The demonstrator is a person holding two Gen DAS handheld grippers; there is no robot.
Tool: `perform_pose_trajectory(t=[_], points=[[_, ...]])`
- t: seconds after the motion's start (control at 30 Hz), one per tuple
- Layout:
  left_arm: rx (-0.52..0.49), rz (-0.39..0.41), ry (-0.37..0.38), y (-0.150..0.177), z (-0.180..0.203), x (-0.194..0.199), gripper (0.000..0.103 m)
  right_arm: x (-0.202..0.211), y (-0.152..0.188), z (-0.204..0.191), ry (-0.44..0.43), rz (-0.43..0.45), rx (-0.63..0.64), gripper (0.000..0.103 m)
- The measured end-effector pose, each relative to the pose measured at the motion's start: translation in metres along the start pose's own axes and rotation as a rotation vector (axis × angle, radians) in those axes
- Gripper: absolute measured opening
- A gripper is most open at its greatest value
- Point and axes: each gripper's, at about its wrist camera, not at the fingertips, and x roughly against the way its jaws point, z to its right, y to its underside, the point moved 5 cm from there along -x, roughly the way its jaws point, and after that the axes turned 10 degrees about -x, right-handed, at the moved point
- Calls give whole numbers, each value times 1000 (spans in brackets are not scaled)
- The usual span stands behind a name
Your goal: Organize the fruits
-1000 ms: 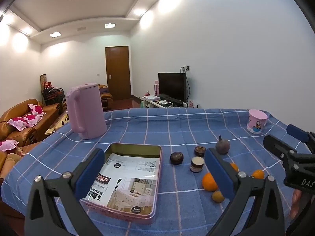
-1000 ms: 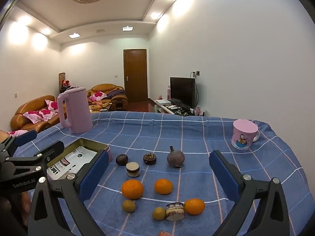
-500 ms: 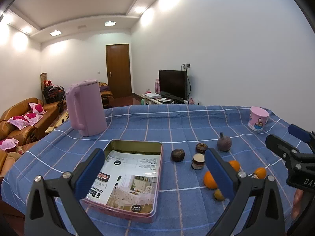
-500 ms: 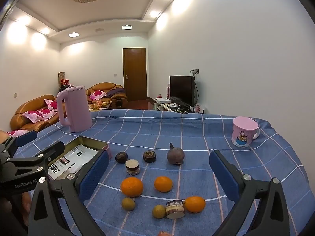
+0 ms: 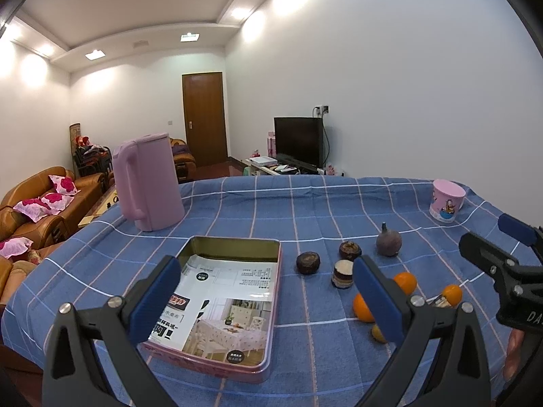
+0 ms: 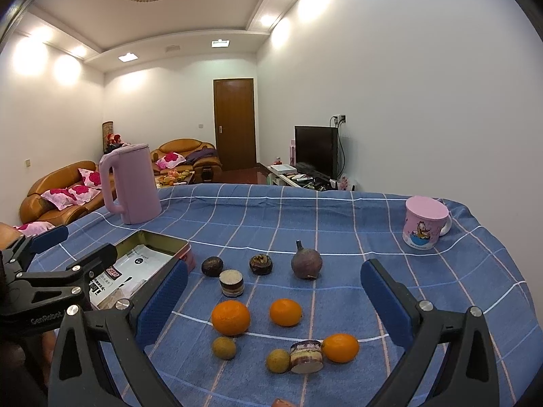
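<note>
An open pink tin tray [image 5: 271, 308] with printed paper inside lies on the blue checked tablecloth; it also shows in the right wrist view [image 6: 180, 242]. Right of it lie fruits: three oranges [image 6: 230, 317], a purple beet-like fruit [image 6: 306, 264], two dark round fruits [image 6: 212, 266], small brownish fruits [image 6: 224, 347] and two small jars [image 6: 231, 283]. My left gripper [image 5: 264, 302] is open and empty above the tray's near end. My right gripper [image 6: 275, 312] is open and empty above the oranges.
A pink kettle [image 5: 147, 183] stands at the back left of the table. A pink cartoon mug [image 6: 424, 225] stands at the back right. Sofas, a door and a TV lie beyond the table's far edge.
Both grippers have risen and tilted slightly, so the table sits lower in view. Nothing on the table has moved.
</note>
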Motion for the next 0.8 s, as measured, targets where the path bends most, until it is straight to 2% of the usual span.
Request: perform_pose_trajectory(t=[0.8], points=[[0, -16, -5, 5, -2, -6, 103, 0, 5, -2, 1, -8, 0, 102]])
